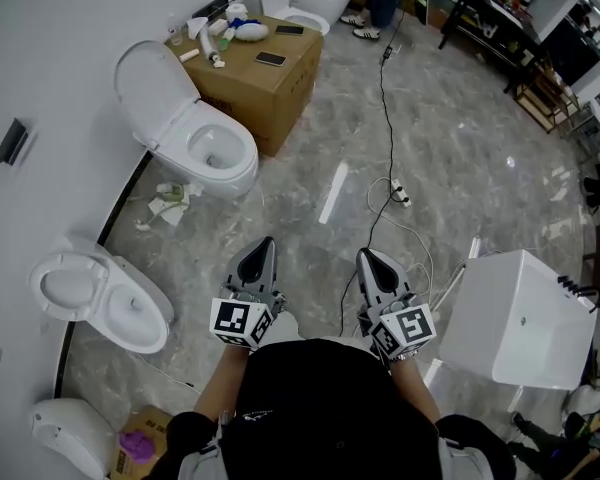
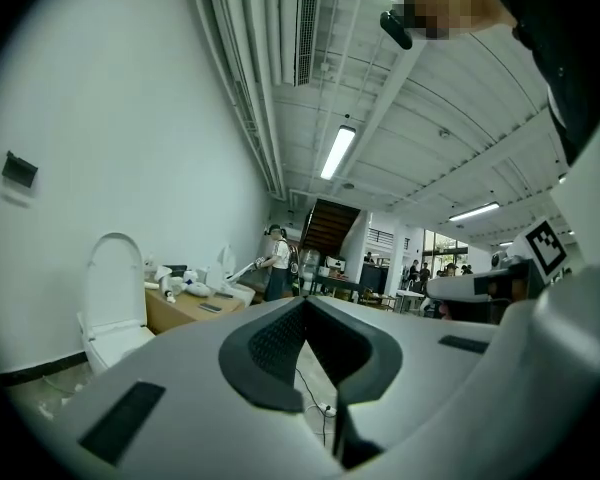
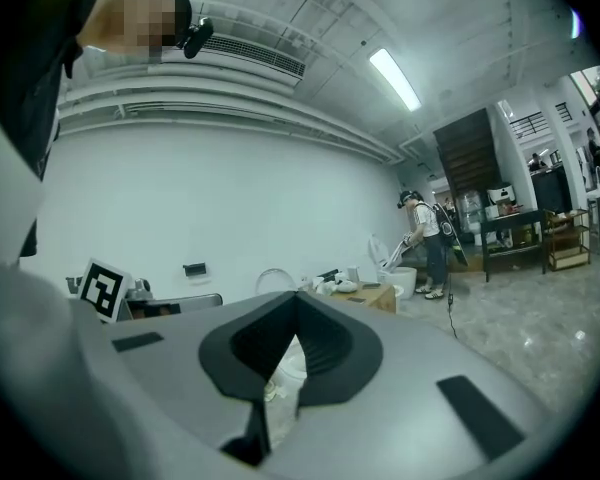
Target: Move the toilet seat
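White glossy toilet (image 1: 183, 118), grey marbled floor (image 1: 460, 168)

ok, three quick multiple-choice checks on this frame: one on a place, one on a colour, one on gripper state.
1. Where does the crumpled paper lie?
A) in a toilet bowl
B) on the floor at the foot of the toilet beside the cardboard box
C) on a chair

2. What colour is the cardboard box?
A) brown
B) blue
C) white

3. The left gripper and the right gripper are:
A) both open
B) both shut, nothing held
C) both shut on a toilet seat

Answers:
1 B: the head view shows the paper on the marble floor against that toilet's base.
2 A: its top and sides are plain brown.
3 B: in each gripper view the jaws meet with only the room beyond them.
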Available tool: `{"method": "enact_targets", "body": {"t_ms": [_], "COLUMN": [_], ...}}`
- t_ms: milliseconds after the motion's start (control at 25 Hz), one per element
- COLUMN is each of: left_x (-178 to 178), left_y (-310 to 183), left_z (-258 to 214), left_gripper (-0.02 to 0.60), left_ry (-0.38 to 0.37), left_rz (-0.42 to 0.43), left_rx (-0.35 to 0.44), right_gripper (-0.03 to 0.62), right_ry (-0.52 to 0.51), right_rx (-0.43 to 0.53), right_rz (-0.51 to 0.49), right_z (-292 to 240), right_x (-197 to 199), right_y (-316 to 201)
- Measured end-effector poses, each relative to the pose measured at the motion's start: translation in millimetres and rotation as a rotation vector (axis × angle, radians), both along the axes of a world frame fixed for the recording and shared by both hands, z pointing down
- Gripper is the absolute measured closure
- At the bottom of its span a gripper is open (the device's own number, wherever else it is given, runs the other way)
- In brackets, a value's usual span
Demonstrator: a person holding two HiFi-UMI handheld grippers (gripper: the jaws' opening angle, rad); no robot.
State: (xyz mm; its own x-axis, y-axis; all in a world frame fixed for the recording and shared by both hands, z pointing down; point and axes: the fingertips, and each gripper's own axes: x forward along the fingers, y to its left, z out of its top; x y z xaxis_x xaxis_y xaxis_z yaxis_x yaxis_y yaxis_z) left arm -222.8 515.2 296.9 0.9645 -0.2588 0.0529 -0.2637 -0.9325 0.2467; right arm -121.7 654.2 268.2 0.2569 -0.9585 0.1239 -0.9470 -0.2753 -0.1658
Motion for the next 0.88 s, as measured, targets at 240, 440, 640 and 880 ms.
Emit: {"method": "enact_targets", "body": {"t_ms": [240,440,640,880], "left_x": [22,40,71,127], "left_y": [-37,-50,-66,-90], "left_z": [-3,7,10,5], "left_gripper": [0.574,0.574,0.574,0.574], "left_ry": [-0.014,-0.062,-0.076,-0.058], "left_rz": [-0.022,-0.060,-0.126,-0.266], "left_rx": [-0.001,0.002,0.013,0.008], "right_gripper": [0.582,0.582,0.582,0.582], "right_ry": [-0.020,-0.044,-0.041,-0.040], "right_rx": [0.012,0.000,0.006,-0.022], "right_rz": [-0.012,-0.029,-0.107,-0.226], "right_z": [4,8,18,17], "right_x": [29,60,105,177], "right_y": [-40,-60,-88,-116]}}
